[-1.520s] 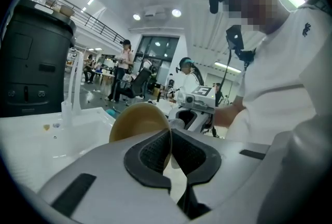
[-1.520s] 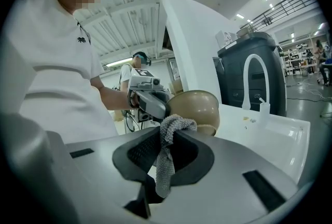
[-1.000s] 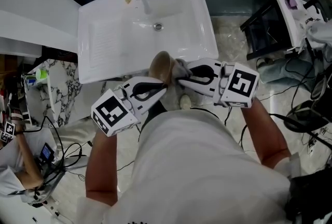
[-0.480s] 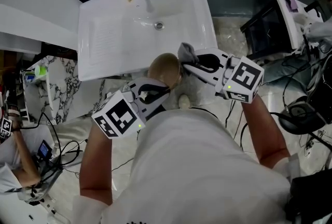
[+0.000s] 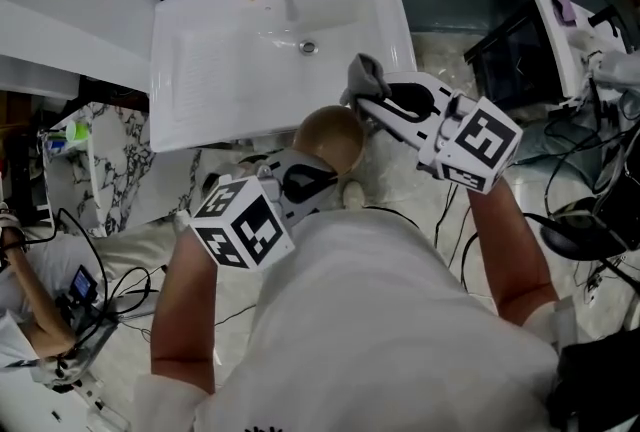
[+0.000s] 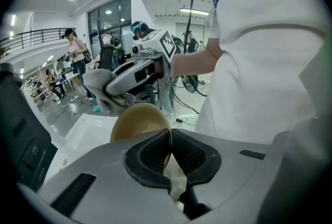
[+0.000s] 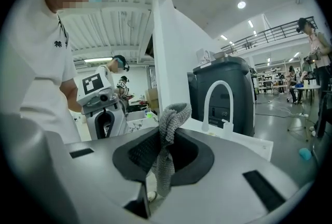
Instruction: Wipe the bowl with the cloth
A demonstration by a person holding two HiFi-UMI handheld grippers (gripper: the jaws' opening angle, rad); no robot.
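Left gripper (image 6: 168,151) is clamped on the rim of the tan bowl (image 5: 330,135), held beside the sink (image 5: 200,70). The right gripper (image 7: 165,153) pinches the grey cloth (image 7: 170,124) nearby. Hard wiping pressure could lever the bowl out of that edge grip.

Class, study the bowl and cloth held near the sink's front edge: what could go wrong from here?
1. The left gripper pinches the bowl only by its thin rim; wiping pressure could twist it loose.
2. The right gripper holds just a fold of the cloth, which may pull free.
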